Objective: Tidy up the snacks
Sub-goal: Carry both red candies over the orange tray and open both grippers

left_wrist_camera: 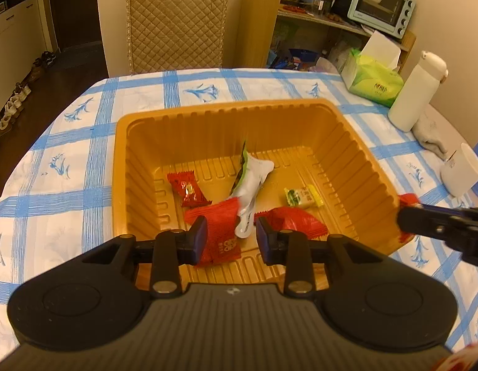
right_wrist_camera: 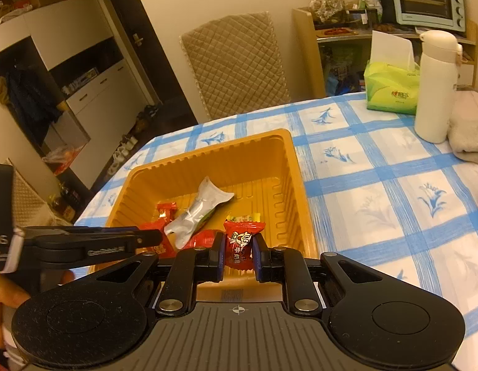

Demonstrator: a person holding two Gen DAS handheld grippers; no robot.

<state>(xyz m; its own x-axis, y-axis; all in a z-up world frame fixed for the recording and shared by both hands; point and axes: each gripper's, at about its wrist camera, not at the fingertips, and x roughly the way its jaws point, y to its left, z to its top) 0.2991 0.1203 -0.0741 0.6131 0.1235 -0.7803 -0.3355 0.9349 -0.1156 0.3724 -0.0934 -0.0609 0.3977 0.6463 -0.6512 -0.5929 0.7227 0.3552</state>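
Observation:
An orange plastic tray (left_wrist_camera: 223, 106) sits on the blue-checked tablecloth. Inside it lie a silver-green pouch (left_wrist_camera: 251, 182), a small red packet (left_wrist_camera: 189, 190), two larger red packets (left_wrist_camera: 217, 232) and a yellow-green candy (left_wrist_camera: 303, 198). My left gripper (left_wrist_camera: 231, 235) hangs over the tray's near side with its jaws open. The pouch's lower end shows in the gap, clear of both pads. My right gripper (right_wrist_camera: 238, 252) is shut on a red candy packet (right_wrist_camera: 242, 247) at the near rim of the tray (right_wrist_camera: 208, 151). In the left wrist view it reaches in from the right.
A green tissue pack (left_wrist_camera: 375, 83), a white bottle (left_wrist_camera: 418, 92), a white cup (left_wrist_camera: 461, 173) and a grey cloth (left_wrist_camera: 430, 136) stand along the table's right side. A quilted chair (left_wrist_camera: 177, 21) is behind the table. A person's hand (right_wrist_camera: 6, 290) holds the left gripper.

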